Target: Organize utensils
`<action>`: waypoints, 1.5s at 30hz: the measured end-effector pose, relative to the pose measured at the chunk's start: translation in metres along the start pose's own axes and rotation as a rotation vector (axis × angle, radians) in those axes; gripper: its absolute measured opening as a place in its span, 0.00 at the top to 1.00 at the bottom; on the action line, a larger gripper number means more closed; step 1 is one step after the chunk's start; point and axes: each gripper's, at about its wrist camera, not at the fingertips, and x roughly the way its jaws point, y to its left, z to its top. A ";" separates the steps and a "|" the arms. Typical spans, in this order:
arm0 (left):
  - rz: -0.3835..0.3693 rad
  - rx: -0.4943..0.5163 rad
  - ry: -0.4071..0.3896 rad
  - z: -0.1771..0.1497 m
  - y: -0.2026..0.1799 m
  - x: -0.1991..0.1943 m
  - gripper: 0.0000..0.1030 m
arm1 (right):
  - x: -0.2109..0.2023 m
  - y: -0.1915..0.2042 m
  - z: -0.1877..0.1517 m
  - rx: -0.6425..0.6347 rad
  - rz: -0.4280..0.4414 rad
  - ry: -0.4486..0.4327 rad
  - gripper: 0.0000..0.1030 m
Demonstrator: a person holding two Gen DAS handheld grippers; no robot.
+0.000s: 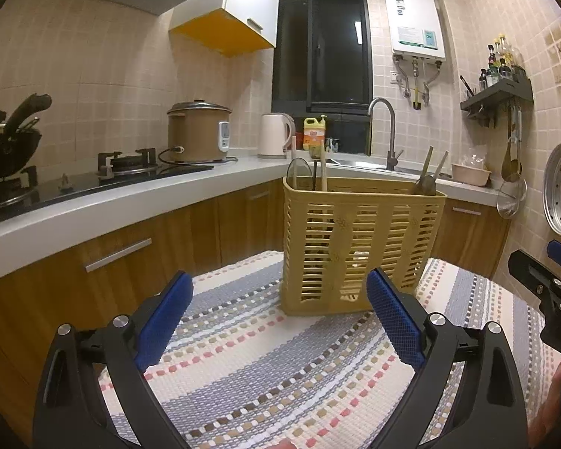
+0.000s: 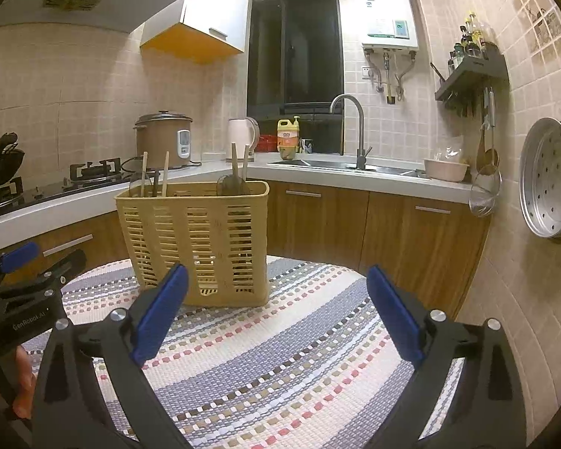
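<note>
Basket of yellow slatted plastic upright on striped woven mat, toward far side of it. Chopsticks and a dark ladle-like piece at one end compartment; second pair of sticks plus a spoon at the other. Exact count of utensils inside not readable through slats.

Left gripper: jaws spread wide, nothing between blue pads, mat visible in the gap. Right gripper: likewise released, spread wide, empty. Both pointed slightly downward at basket, low over mat, short of touching it. Each seen at frame edge of the other's view, side by side, apart.

Step in hand, judged: utensils already seated in basket, no loose ones visible on mat; either end of sorting or pause before regrouping sticks between compartments. Cannot tell which.

Next move, if any: reach over basket rim, pinch a stick near its top, lift straight up clear of rim before shifting sideways.

Edges and room: mat edge drops off just behind basket, toward wooden cabinets; pushing basket forward risks tipping it off. Open mat in front and to right of basket, ample for both grippers. Counter to left, well apart. Steamer tray hung on right wall, near right-hand swing path.
</note>
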 end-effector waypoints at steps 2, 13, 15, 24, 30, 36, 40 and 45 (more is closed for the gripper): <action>0.002 0.004 0.002 -0.001 0.000 0.000 0.11 | 0.001 -0.001 0.001 0.005 0.003 0.005 0.11; 0.013 0.022 0.003 0.000 -0.005 0.002 0.11 | 0.001 -0.003 0.002 0.016 -0.002 0.006 0.11; 0.015 0.026 -0.001 0.000 -0.005 0.001 0.11 | 0.001 -0.004 0.002 0.015 -0.003 0.005 0.09; 0.012 0.027 0.001 -0.001 -0.005 0.002 0.11 | 0.001 -0.005 0.002 0.021 -0.005 0.010 0.08; 0.012 0.028 0.001 -0.001 -0.004 0.003 0.11 | 0.002 -0.006 0.002 0.024 -0.006 0.014 0.08; 0.013 0.031 0.002 -0.002 -0.003 0.004 0.11 | 0.004 -0.005 0.002 0.024 -0.007 0.016 0.08; 0.013 0.030 0.003 -0.002 -0.003 0.005 0.10 | 0.004 -0.005 0.002 0.024 -0.008 0.019 0.08; 0.013 0.030 0.004 -0.002 -0.002 0.005 0.10 | 0.005 -0.006 0.001 0.030 -0.009 0.022 0.08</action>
